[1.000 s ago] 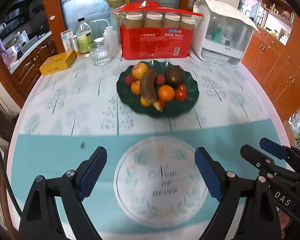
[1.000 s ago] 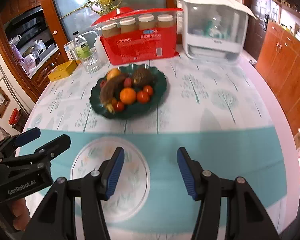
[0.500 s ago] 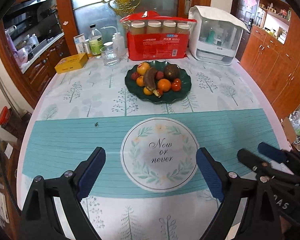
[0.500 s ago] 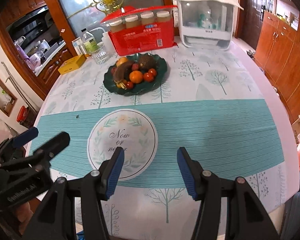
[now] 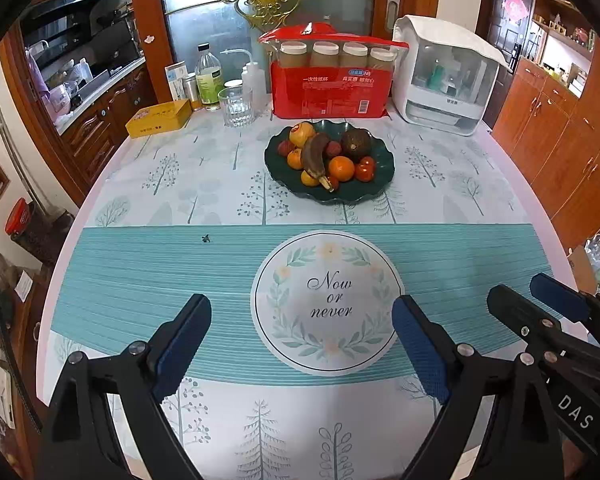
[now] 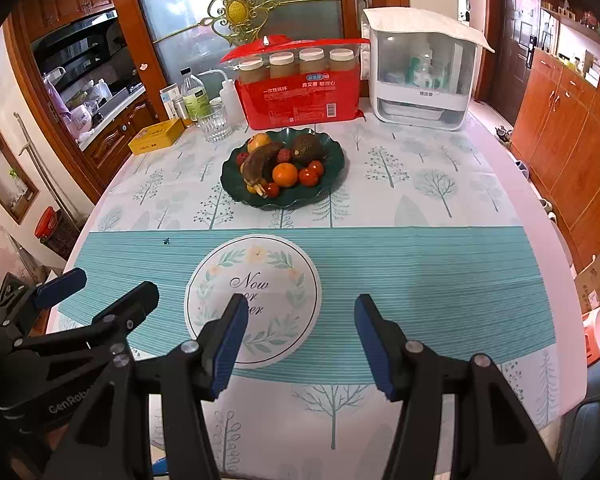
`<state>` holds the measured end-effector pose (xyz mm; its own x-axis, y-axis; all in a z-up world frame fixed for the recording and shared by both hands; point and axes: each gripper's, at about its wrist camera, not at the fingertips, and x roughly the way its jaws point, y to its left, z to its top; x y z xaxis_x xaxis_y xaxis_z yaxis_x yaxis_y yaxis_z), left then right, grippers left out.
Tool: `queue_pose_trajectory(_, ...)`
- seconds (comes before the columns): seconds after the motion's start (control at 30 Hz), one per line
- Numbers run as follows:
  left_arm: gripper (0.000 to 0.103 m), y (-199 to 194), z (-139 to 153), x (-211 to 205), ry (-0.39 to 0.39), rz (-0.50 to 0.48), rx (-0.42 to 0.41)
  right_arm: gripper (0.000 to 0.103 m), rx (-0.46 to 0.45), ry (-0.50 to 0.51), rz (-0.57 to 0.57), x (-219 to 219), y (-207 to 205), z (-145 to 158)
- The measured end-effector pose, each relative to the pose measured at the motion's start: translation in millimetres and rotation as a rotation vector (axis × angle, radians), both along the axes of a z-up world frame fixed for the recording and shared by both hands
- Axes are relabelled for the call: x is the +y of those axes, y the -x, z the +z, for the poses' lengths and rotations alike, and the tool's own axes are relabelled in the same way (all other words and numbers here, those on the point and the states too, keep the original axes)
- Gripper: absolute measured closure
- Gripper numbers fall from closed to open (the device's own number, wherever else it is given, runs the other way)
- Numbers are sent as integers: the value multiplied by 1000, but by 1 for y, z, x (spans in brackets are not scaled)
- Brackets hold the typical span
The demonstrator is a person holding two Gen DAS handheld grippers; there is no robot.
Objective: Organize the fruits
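— Where was the fruit?
— On the dark green plate (image 5: 384,184), far back on the round table (image 5: 148,280) with its tree cloth. Wooden cupboards (image 5: 572,140) stood around.
— And the grabbers?
— The left gripper (image 5: 302,338) and right gripper (image 6: 298,340) hung over the blue stripe, both spread wide apart, holding nothing.

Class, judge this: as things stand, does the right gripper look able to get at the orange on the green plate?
Probably yes: the right gripper is open and empty, bare tablecloth lies before it, and the orange sits exposed at the green plate's near side.
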<state>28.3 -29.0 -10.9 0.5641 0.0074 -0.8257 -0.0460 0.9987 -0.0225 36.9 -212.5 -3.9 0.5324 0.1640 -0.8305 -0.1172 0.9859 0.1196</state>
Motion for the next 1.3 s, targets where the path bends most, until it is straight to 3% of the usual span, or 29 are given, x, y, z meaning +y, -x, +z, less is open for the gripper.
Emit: queue_pose_trajectory(1.3, 12, 4, -5, 5, -1, -4, 14, 47, 13, -4, -13, 0, 5, -6)
